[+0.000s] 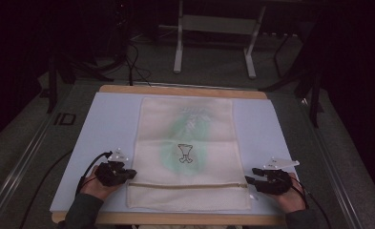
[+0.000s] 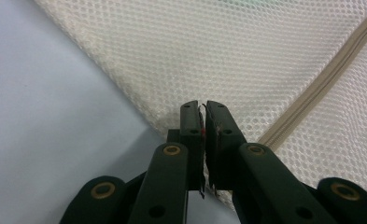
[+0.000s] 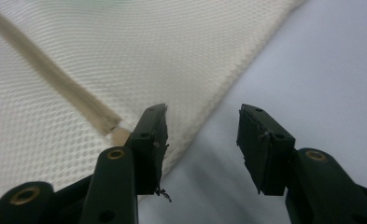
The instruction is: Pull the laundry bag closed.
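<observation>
A cream mesh laundry bag [image 1: 190, 143] lies flat on a pale blue mat [image 1: 109, 119], with a zipper [image 1: 187, 185] running across near its front end. A green item [image 1: 194, 125] and a black emblem [image 1: 185, 153] show through the mesh. My left gripper [image 1: 131, 173] is shut at the bag's left edge, level with the zipper. In the left gripper view it [image 2: 203, 105] sits over the mesh [image 2: 242, 56]; no fabric shows between the jaws. My right gripper [image 1: 250, 175] stands open at the bag's right edge. The right gripper view has it [image 3: 202, 109] straddling that edge beside the zipper end [image 3: 111, 126].
The mat covers a wooden table [image 1: 182, 89] whose edges show at the back and front. Beyond it stand white frame legs [image 1: 178, 47] on a grey floor, with black cables [image 1: 137, 67] at the back left. A dark rail [image 1: 23, 157] runs along the left side.
</observation>
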Demonstrator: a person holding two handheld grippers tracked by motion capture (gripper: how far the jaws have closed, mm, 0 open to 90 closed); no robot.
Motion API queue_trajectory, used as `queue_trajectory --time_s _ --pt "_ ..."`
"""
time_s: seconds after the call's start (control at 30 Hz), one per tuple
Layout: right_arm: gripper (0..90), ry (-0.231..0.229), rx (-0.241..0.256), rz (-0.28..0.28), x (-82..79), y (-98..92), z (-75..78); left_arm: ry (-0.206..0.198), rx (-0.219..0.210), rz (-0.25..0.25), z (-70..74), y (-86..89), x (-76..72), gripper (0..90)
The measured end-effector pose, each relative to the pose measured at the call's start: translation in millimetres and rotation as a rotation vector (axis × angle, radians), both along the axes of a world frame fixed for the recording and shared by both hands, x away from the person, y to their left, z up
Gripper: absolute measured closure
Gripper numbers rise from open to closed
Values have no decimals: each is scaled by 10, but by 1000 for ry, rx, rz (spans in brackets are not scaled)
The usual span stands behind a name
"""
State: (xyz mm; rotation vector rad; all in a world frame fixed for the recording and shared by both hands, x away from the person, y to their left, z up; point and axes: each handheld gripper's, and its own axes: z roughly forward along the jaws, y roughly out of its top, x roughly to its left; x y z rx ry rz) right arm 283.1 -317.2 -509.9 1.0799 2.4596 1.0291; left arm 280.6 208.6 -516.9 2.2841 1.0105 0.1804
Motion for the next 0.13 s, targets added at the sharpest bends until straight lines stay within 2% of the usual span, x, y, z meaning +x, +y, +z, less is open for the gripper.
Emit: queue_trajectory --time_s 0.13 --pt "508 -13 18 -44 11 -46 -20 -20 2 41 -1 43 12 825"
